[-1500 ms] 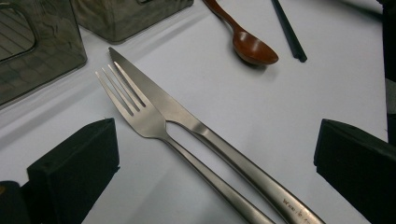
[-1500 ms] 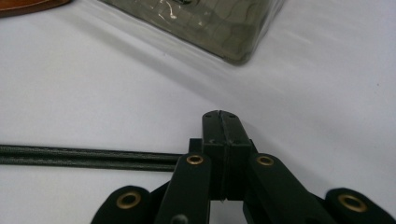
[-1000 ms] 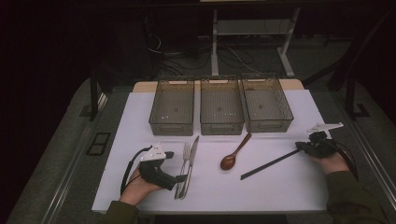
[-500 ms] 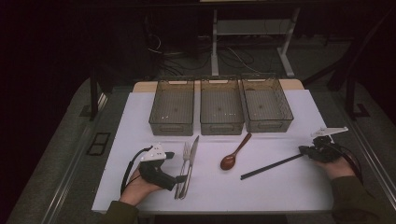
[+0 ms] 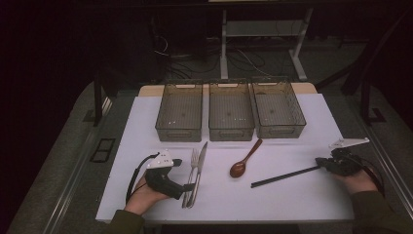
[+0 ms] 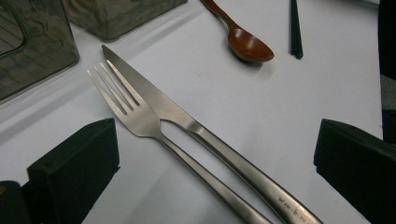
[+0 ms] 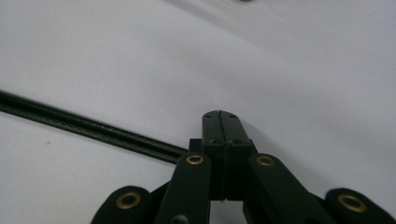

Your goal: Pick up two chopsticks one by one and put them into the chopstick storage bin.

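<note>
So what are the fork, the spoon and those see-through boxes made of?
The fork looks like brushed steel: grey with a soft shine. The spoon seems to be wood or lacquer: reddish-brown and glossy. The boxes look like smoky clear plastic, since the table shows through them.

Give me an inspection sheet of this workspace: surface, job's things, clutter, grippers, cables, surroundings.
Surface: white table top, flat, with bare room between the things.
Job's things: fork and knife side by side, touching, between the left gripper's open jaws; brown spoon lying alone mid-table; black chopsticks lying flat, one end at the right gripper; three see-through bins in a row at the far edge, with nothing seen inside.
Clutter: nothing seen.
Grippers: left gripper open around the fork and knife handles; right gripper shut, beside the chopsticks' end, with nothing between its jaws.
Cables: black cable looping from the left gripper.
Surroundings: dark floor, table legs and loose wires behind.
</note>
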